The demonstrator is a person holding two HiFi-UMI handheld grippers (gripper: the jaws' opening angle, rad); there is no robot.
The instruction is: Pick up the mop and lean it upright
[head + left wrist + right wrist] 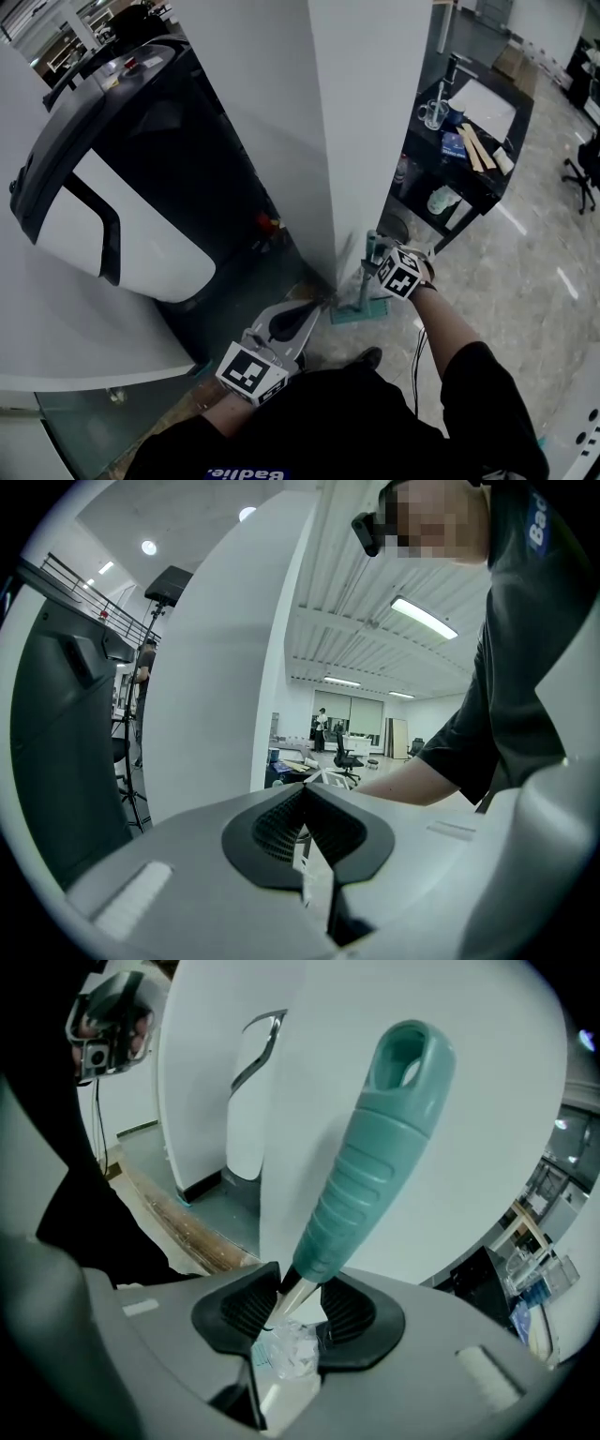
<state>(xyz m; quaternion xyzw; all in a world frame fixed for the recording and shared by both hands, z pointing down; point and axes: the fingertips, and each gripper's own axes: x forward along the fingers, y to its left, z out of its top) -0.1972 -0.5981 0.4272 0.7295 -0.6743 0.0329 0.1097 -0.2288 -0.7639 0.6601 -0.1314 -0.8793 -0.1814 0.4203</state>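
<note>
Two grippers show in the lower middle of the head view. Left gripper [312,307]: jaws together, nothing between them. Right gripper [372,251], right of centre: jaws a little apart around the thin shaft of the mop [362,286], just below its teal grip [375,1147]; the shaft lies against one pad, with a gap at the other. The mop stands upright at the foot of the white pillar [309,122].
</note>
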